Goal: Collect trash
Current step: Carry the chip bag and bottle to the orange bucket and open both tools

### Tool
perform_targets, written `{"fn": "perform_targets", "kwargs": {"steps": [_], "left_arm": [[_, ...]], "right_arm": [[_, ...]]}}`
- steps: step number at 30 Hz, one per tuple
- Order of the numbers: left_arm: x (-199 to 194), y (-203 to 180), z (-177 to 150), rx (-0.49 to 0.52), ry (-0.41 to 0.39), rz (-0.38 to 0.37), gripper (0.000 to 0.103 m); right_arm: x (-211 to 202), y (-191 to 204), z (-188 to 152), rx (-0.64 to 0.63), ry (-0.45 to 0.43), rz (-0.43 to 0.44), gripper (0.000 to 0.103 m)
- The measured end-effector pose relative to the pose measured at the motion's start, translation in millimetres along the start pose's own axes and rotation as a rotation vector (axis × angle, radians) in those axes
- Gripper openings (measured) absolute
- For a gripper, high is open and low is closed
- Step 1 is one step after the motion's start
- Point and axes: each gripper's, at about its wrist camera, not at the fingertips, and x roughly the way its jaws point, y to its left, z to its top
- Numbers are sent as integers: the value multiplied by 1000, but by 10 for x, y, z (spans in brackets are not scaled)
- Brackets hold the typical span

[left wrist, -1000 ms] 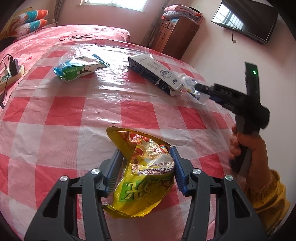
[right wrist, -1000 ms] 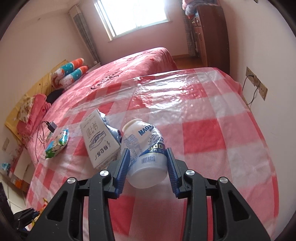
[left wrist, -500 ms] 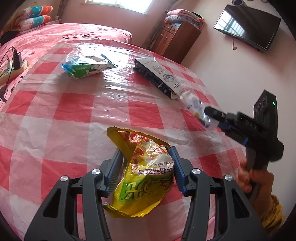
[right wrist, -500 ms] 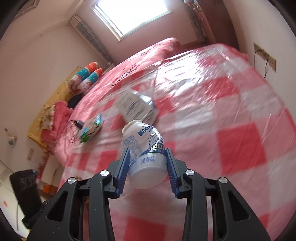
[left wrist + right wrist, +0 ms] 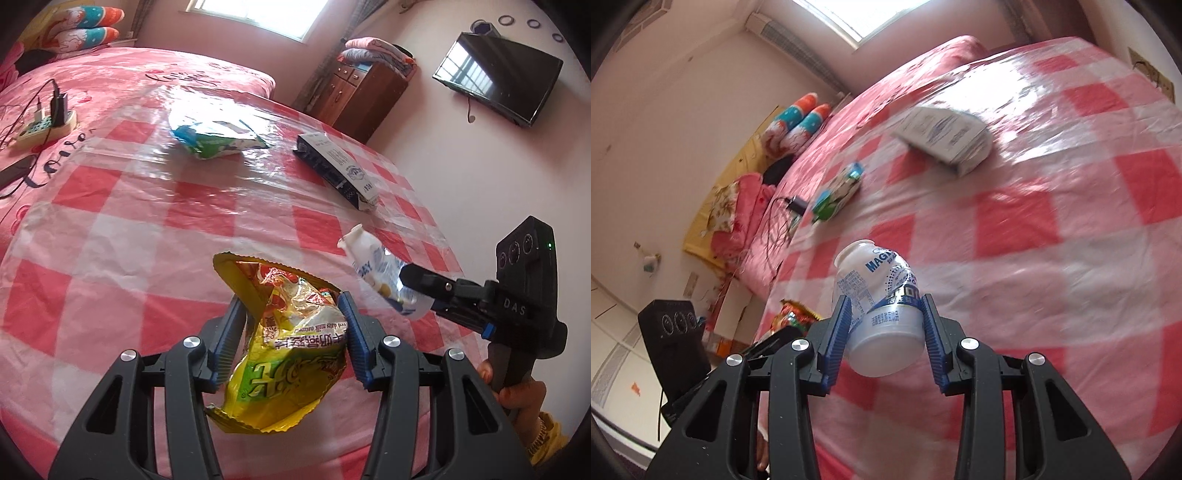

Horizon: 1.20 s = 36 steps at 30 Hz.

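Now R gripper (image 5: 884, 325), jaws gripping bottle (image 5: 879, 314), swung toward L gripper's (image 5: 291, 332) clamped wrapper (image 5: 288, 354).

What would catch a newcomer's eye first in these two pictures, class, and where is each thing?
First, the crumpled yellow snack bag clamped in the left gripper, low in the left wrist view. Next, the white bottle with blue print pinched in the right gripper, held above the red-and-white checked cloth. Farther back on that cloth lie a green-and-white packet and a flattened blue-and-white carton.

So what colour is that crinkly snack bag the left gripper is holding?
Mostly yellow, with green lettering and red at the top: the snack bag shows best in the left wrist view.
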Motion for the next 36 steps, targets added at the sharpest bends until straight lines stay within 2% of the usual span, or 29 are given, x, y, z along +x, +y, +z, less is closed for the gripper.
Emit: {"fn": "perform_targets", "kwargs": {"steps": [7, 15, 21, 31, 36], "left_arm": [[-233, 253, -30, -41, -41, 19, 53], [-608, 664, -78, -110, -102, 75, 53], [-1039, 1106, -131, -179, -170, 164, 53], [-1732, 2058, -436, -374, -256, 375, 53], [-1921, 2436, -606, -462, -283, 431, 53]], "right_arm": [[228, 305, -98, -26, 78, 56, 40], [579, 861, -145, -117, 170, 120, 40], [864, 1367, -252, -205, 246, 169, 40], [1563, 2373, -547, -372, 384, 300, 40], [1878, 2800, -721, -453, 418, 318, 40]]}}
